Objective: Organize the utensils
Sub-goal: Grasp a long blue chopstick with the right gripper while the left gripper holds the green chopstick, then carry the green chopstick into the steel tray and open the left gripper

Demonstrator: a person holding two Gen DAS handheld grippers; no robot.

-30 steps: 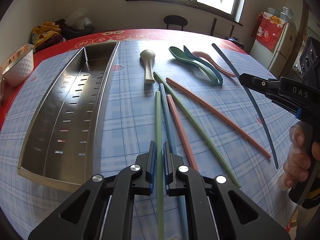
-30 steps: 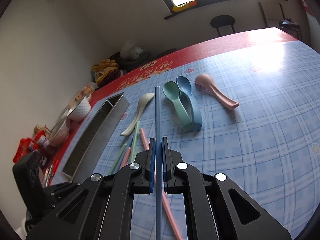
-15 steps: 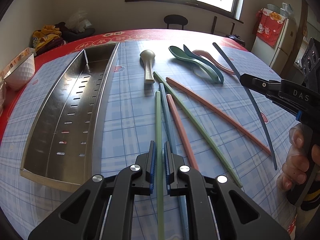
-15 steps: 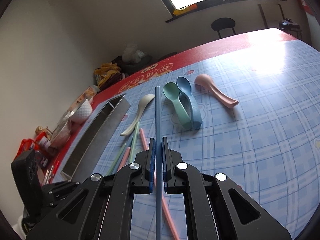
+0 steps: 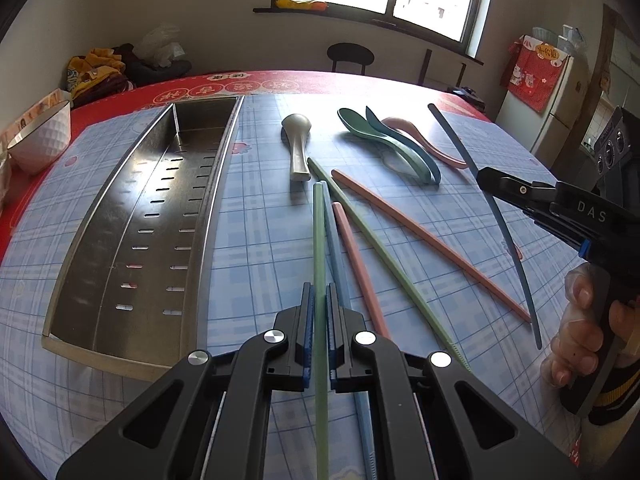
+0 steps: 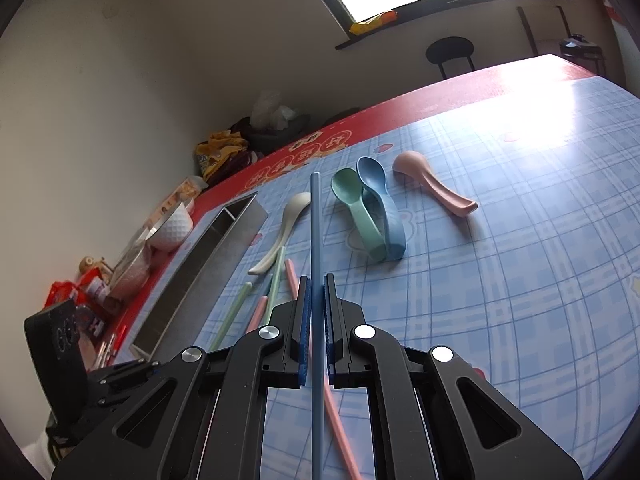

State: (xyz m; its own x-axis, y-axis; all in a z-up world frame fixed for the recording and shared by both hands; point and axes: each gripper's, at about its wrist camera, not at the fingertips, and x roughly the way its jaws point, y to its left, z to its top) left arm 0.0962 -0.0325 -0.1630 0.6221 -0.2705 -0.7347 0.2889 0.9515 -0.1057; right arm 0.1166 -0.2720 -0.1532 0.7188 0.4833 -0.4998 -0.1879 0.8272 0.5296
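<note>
Left tool [image 5: 319, 312] clenched on green plastic chopstick [image 5: 319, 248]; right tool [image 6: 316, 300] clenched on blue chopstick [image 6: 315, 232]; long perforated steel tray [image 5: 76, 240] lies left, parallel, nearer left tool.

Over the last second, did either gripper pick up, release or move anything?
Nothing visibly changed. The left gripper stays shut on the green chopstick, the right gripper on the blue chopstick. The spoons, the other chopsticks and the tray lie as before.
</note>
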